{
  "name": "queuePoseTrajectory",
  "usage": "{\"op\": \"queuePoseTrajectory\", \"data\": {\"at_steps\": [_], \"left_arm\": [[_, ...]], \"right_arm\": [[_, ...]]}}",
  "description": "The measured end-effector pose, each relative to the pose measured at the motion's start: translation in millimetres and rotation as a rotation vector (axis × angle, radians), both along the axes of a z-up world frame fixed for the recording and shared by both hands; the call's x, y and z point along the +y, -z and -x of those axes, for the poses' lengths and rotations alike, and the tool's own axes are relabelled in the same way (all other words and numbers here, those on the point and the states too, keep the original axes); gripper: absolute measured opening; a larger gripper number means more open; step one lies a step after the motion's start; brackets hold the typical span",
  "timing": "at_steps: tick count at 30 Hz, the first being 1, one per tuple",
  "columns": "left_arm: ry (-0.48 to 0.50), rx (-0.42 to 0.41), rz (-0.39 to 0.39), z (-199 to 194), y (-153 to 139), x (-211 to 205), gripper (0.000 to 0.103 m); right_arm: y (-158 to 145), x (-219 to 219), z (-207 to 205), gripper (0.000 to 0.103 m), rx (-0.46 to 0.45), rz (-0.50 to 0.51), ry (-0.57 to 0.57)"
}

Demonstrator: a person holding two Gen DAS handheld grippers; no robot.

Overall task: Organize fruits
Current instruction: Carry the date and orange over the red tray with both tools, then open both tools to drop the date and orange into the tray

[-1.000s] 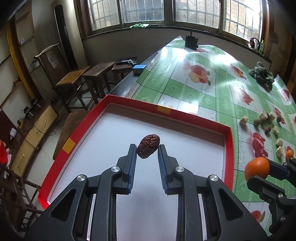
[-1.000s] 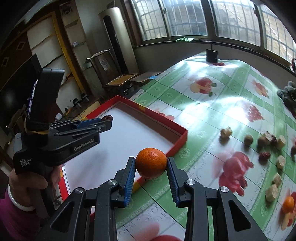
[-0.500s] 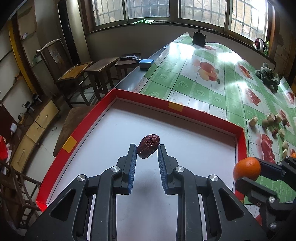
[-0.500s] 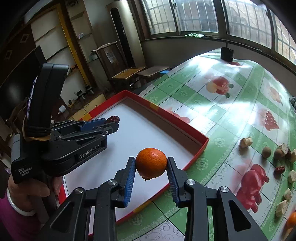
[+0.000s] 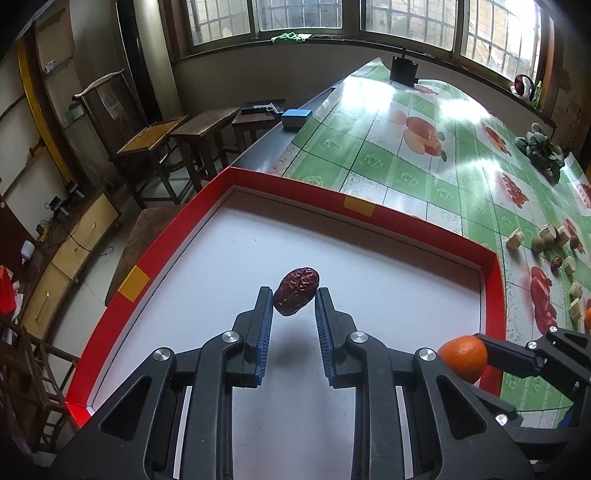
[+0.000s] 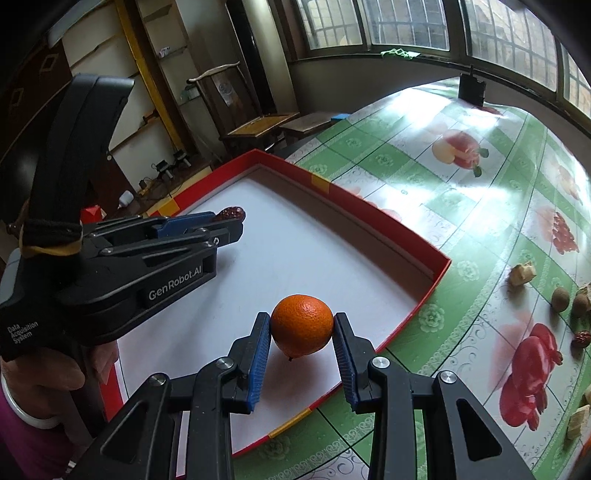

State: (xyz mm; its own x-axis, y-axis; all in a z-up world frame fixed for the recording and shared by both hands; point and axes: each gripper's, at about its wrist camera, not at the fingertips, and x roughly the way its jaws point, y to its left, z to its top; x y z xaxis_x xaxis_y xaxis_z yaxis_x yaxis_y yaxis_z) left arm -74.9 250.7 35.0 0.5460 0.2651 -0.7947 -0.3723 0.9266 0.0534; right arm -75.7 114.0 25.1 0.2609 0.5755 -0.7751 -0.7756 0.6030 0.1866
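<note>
1 tray (image 5: 491,280), 2 oranges (image 6: 302,325), 3 dates (image 5: 296,291).

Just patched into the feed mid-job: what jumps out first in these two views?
The orange clamped in the right gripper, held over the near corner of the red tray. Next, the wrinkled dark red date pinched in the left gripper, above the tray's white floor. Then the loose fruit pieces scattered on the green patterned tablecloth, to the right of the tray.

I seem to be in an old home: barred windows (image 5: 303,14), dark wooden chairs (image 5: 147,144), fruit-print green tablecloth (image 5: 417,155).
</note>
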Motion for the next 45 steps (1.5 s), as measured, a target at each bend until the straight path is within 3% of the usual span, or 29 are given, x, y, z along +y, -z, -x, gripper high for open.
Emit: {"op": "queuePoseTrajectory", "data": {"at_steps": [7, 12, 15, 17, 18, 31, 40, 45], "left_arm": [[-0.029, 0.015, 0.013, -1.1, 2.1, 2.6, 0.023], [-0.051, 0.009, 0.05, 0.8, 2.7, 7.7, 0.024], [-0.053, 0.002, 0.049, 3.3, 0.9, 7.2, 0.036], [-0.053, -0.012, 0.026, 5.6, -2.6, 3.3, 0.051], [-0.052, -0.02, 0.016, 7.3, -4.9, 0.7, 0.052], [0.016, -0.091, -0.029, 18.3, -36.1, -43.8, 0.052], [0.115, -0.103, 0.002, 12.4, -44.4, -96.0, 0.052], [0.191, -0.082, 0.066, -1.4, -43.9, -128.3, 0.052]], "right_arm": [[3.5, 5.2, 4.9, 0.033, -0.006, 0.017, -0.017], [-1.2, 0.8, 8.3, 0.047, 0.019, -0.031, -0.025], [-7.1, -2.4, 14.0, 0.047, -0.003, -0.029, -0.027], [-10.5, -6.4, 16.3, 0.047, -0.01, -0.032, -0.025], [-12.2, -9.3, 17.5, 0.047, -0.011, -0.037, -0.021], [-30.2, -72.0, 22.0, 0.048, -0.029, -0.086, 0.1], [-25.9, -143.6, 23.6, 0.048, -0.038, -0.077, 0.234], [-18.0, -199.4, 19.6, 0.048, -0.023, -0.052, 0.353]]}}
